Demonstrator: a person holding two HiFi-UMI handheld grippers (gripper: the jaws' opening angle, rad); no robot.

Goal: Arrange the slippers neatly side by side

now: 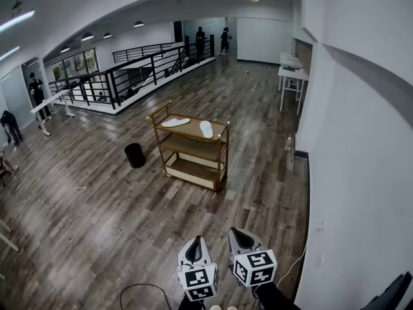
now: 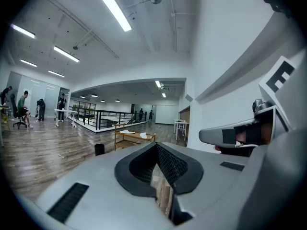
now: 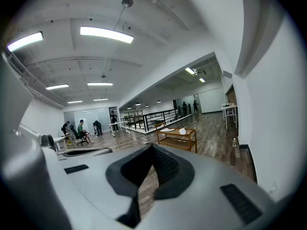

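Slippers, two white ones, sit on the top shelf of a wooden rack (image 1: 193,148) standing mid-floor. A black bin (image 1: 135,155) is on the floor near the rack's left side. Left slipper (image 1: 175,122) lies near the top shelf's left back edge, turned crosswise. Right slipper (image 1: 206,128) lies near the right edge, turned lengthwise. The two are apart, at different angles, not side by side. Both grippers are low at the bottom of the head view, over the wood floor, well apart from the rack. Left gripper (image 1: 194,250): jaws together, nothing between them. Right gripper (image 1: 242,239), just beside it: jaws together too, nothing held. Both gripper views look toward the rack from far off.
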